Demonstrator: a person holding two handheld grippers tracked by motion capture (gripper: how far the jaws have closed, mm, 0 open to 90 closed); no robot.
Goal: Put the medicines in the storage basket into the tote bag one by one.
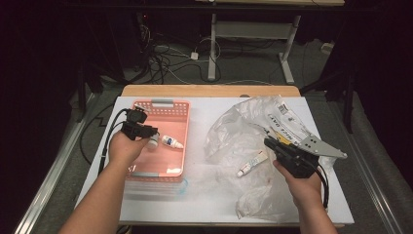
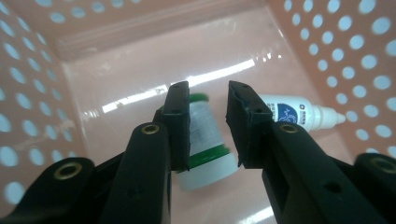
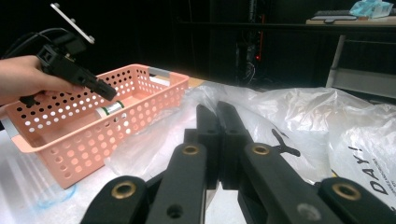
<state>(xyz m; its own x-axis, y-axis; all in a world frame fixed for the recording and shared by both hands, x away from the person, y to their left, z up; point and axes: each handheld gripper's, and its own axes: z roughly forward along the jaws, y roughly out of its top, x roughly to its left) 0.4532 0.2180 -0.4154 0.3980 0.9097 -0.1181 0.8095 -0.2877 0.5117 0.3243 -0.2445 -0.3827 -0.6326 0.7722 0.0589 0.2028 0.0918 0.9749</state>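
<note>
Left gripper (image 2: 208,126) over pink basket (image 1: 181,109), jaws spread, green-banded bottle (image 2: 205,140) between them, pads not visibly pressing (second white bottle (image 2: 299,114) just beside). Right gripper (image 3: 217,140) pressed together, empty, over plastic bag (image 3: 299,116).

The perforated salmon-pink plastic basket (image 1: 180,109) has grey handle strips and rows of round holes. In it lie a small white bottle with a green-banded label (image 2: 205,140) and a white dropper bottle with a blue label (image 1: 172,142). The crumpled clear plastic bag (image 1: 234,126) bears black lettering, and both grippers are black.
</note>
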